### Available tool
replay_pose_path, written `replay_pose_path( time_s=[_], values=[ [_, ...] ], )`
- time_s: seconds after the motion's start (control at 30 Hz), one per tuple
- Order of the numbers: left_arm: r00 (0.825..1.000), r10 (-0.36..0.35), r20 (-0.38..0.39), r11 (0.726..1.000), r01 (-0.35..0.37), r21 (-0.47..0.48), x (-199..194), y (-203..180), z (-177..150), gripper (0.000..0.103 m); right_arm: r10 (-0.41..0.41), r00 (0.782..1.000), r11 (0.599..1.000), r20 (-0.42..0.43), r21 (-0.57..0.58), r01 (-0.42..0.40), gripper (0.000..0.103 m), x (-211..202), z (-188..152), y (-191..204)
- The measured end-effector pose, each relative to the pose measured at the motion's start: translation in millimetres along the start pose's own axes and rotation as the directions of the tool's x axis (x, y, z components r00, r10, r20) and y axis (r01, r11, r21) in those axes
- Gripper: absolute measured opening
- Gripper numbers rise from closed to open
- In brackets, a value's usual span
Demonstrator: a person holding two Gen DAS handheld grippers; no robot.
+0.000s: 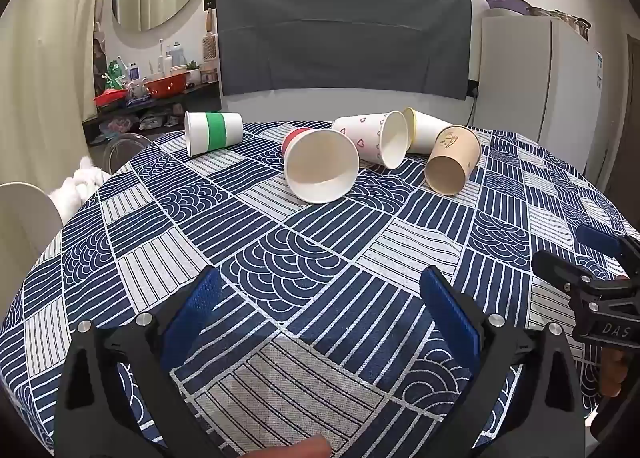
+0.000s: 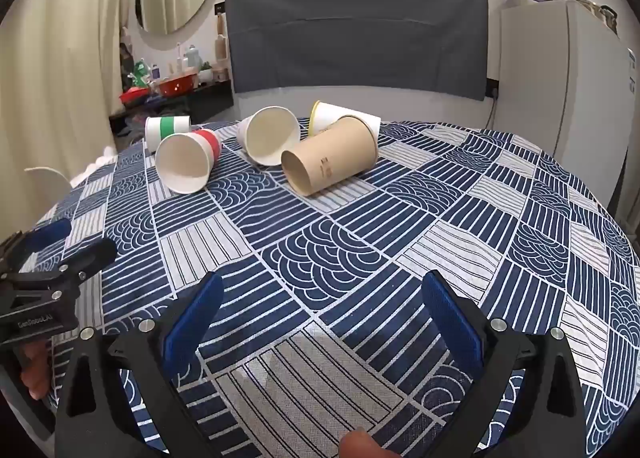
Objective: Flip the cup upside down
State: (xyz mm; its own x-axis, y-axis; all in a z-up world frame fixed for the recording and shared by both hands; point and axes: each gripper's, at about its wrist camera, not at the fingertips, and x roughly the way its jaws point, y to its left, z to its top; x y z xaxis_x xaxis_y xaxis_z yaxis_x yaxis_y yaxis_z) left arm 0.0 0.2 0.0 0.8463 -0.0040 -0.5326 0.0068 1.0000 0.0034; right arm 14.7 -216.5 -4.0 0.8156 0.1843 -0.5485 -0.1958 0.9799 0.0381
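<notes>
Several paper cups lie on their sides at the far part of the table. A green-banded cup [image 1: 214, 133] [image 2: 166, 129] is far left. A red-banded cup [image 1: 320, 165] [image 2: 188, 162] opens toward me. A heart-print cup [image 1: 374, 138] [image 2: 269, 134], a yellow-rimmed cup [image 1: 426, 130] [image 2: 340, 116] and a brown cup [image 1: 454, 164] [image 2: 332, 154] lie to the right. My left gripper [image 1: 320, 310] is open and empty over the near table. My right gripper [image 2: 320, 310] is open and empty, beside the left one.
The round table wears a blue-and-white patterned cloth [image 1: 300, 258]. A white chair back [image 1: 24, 218] stands at the left edge. A white fridge [image 1: 536, 74] and a cluttered shelf [image 1: 160, 90] stand behind the table.
</notes>
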Motion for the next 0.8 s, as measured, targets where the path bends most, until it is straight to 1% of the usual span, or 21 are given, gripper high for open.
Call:
replay_pose_path(
  time_s=[0.37, 0.8],
  values=[
    [1.000, 0.002, 0.000, 1.000, -0.002, 0.002, -0.1, 0.0, 0.0, 0.097, -0.005, 1.000, 1.000, -0.009, -0.014, 0.005, 0.095, 6.5, -1.5, 3.5],
    [1.000, 0.003, 0.000, 1.000, -0.003, 0.003, 0.0, -0.1, 0.0, 0.097, -0.002, 1.000, 1.000, -0.026, -0.016, 0.002, 0.095, 5.1, -0.5, 2.6]
  ],
)
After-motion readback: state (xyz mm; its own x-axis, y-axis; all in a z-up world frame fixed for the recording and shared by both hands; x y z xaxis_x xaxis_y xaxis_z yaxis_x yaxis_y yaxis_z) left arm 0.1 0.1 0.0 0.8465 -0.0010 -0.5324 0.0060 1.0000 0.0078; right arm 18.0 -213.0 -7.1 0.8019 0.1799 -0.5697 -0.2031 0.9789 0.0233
